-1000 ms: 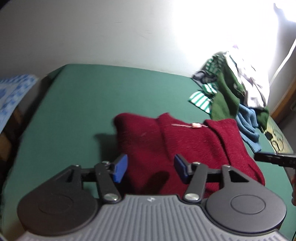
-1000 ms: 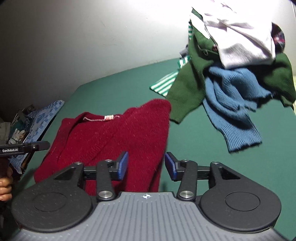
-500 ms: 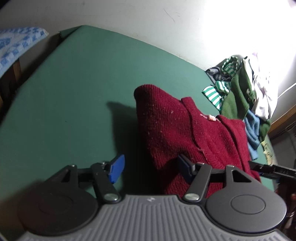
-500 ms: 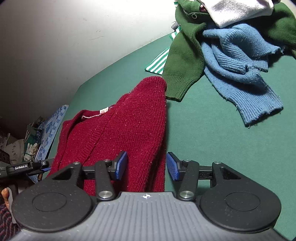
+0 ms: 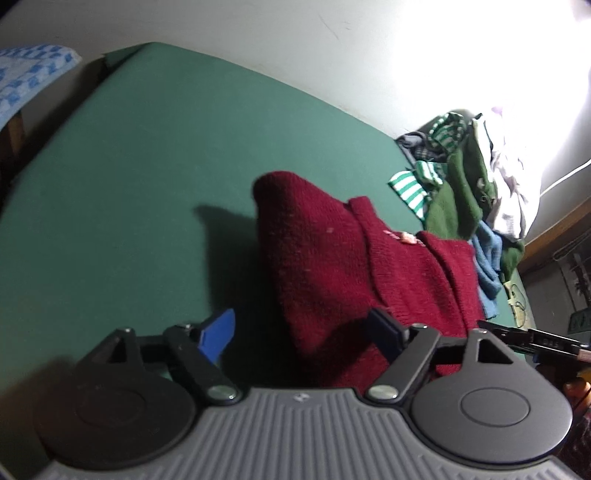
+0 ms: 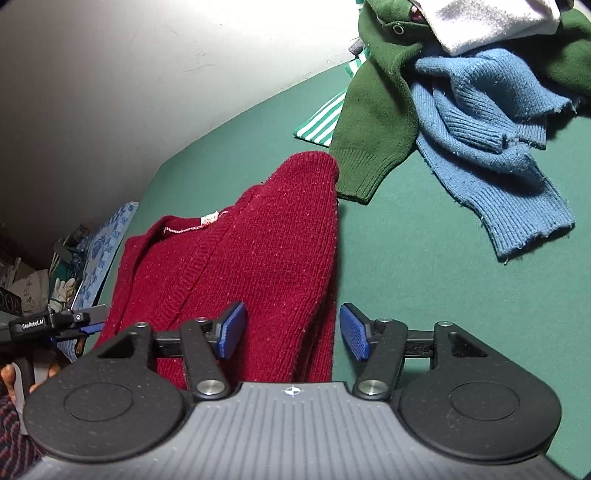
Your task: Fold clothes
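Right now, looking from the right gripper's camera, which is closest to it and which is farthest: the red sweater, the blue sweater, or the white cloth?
1. Red sweater: right at the right gripper, between its open fingers.
2. Blue sweater: farther off, up to the right on the green bed.
3. White cloth: farthest, on top of the pile at the back.

Bare green sheet (image 5: 140,177) lies open left of the red sweater (image 5: 332,266) — a clothes pile (image 6: 461,85) crowds its right.

Sweater (image 6: 251,266) on bed (image 6: 424,266); clothes pile (image 6: 480,81) behind it, right.
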`<state>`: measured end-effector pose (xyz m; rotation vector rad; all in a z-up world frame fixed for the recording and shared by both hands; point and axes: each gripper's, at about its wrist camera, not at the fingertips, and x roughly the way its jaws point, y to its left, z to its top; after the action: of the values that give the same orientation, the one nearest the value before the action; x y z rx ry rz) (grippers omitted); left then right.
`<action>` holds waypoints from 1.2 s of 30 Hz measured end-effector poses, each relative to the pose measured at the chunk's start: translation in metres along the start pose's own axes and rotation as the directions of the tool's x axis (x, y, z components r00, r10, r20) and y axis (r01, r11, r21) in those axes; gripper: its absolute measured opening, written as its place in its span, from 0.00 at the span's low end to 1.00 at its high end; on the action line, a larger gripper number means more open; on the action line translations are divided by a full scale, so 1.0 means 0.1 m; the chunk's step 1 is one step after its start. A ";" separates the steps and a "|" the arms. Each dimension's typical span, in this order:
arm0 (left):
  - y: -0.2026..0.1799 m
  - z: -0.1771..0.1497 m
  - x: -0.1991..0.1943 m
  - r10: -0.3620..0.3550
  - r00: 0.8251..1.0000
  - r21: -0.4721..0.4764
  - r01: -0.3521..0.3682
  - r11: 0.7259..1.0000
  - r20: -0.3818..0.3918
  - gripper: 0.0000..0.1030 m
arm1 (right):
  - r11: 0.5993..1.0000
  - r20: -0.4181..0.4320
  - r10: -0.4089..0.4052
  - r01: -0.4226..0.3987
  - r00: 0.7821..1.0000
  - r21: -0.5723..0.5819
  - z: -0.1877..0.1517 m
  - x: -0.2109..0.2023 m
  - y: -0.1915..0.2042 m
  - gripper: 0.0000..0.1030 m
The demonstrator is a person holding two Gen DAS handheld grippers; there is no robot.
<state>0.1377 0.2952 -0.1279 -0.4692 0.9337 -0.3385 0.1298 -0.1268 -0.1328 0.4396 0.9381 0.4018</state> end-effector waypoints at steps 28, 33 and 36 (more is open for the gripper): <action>-0.12 0.10 0.38 -0.124 0.992 0.010 0.124 0.992 -0.021 0.93 | 0.998 0.014 -0.011 0.012 1.000 -0.062 0.09 0.25 0.16 0.66; -0.10 0.07 0.34 -0.125 0.992 0.024 0.126 0.992 -0.013 0.89 | 0.999 0.021 0.002 -0.002 1.000 -0.037 0.05 0.24 0.13 0.56; -0.09 0.08 0.34 -0.133 0.991 0.018 0.133 0.991 -0.015 0.88 | 0.999 0.036 -0.007 0.008 0.999 -0.045 0.02 0.24 0.16 0.55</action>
<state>0.1627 0.2735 -0.1429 -0.5140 0.9140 -0.4714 0.1420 -0.1019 -0.1396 0.4011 0.8940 0.4063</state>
